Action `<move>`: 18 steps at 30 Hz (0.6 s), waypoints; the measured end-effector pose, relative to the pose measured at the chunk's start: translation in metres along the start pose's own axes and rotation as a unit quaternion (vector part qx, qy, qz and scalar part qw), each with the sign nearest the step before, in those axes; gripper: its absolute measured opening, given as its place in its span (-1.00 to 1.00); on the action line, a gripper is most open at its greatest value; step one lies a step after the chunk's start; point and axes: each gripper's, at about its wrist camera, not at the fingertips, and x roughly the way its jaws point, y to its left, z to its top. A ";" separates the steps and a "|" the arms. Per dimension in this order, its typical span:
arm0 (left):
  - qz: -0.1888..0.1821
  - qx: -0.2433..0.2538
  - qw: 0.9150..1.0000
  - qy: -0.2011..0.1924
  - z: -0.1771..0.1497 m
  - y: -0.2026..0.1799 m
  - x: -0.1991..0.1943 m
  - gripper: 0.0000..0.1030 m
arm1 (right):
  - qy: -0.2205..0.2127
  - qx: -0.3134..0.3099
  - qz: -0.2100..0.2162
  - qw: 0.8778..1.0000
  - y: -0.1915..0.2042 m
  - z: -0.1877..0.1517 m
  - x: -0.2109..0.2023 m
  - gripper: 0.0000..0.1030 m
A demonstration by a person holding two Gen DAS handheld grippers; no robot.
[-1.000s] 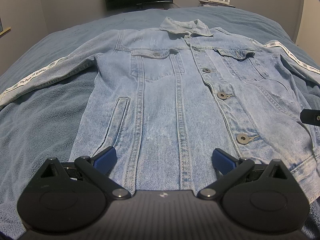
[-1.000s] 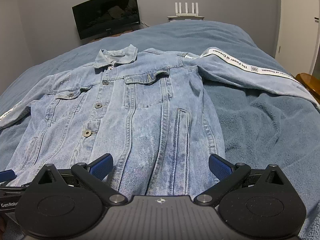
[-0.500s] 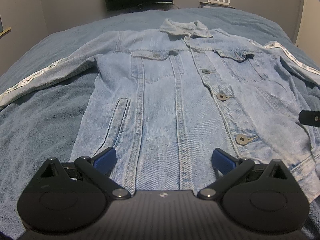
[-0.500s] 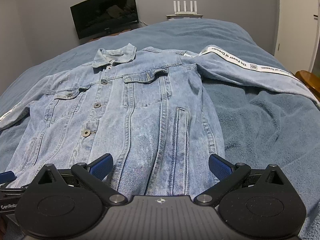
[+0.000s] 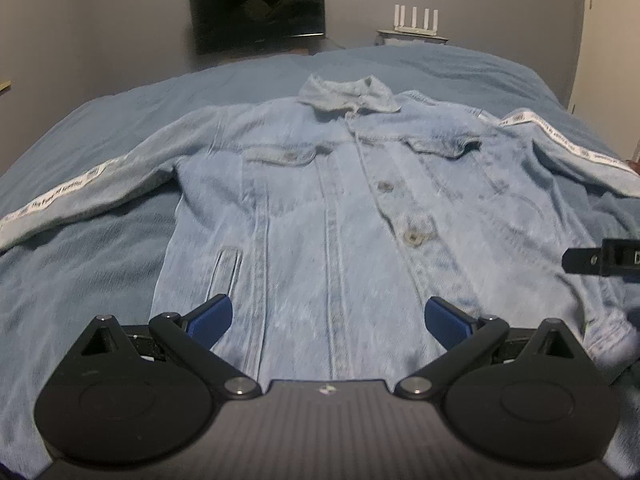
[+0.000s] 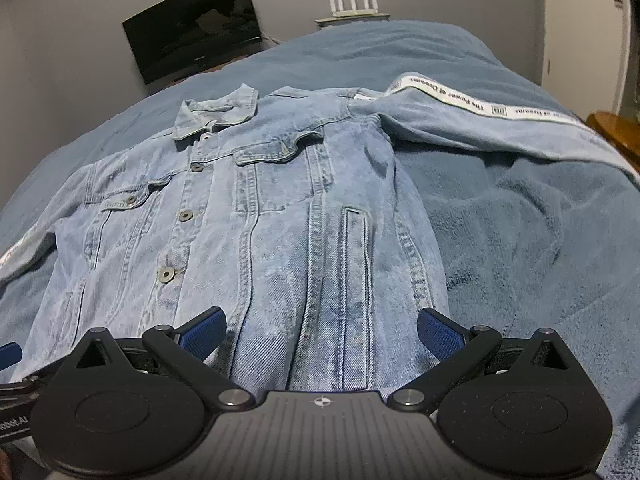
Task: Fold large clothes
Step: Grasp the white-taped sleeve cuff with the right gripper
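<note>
- Both views have lifted and pulled back over the last second; denim jacket (image 5: 320, 220) unmoved, flat on bed (image 5: 100, 264), front up.
- Left gripper (image 5: 326, 318) and right gripper (image 6: 320, 330) spread wide, empty, above the jacket hem.
- No fold started yet.

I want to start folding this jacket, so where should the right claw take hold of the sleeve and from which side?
Probably the far end of the sleeve, near the cuff. It lies flat and stretched outward on the blanket, so the right claw, now open at the hem, could come in low from the outer side, pinch the edge and carry it across the jacket.
</note>
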 end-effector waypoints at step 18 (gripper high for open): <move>-0.014 -0.039 0.999 0.015 0.039 0.029 0.093 1.00 | -0.108 0.145 -0.096 0.979 -0.142 0.111 0.033 1.00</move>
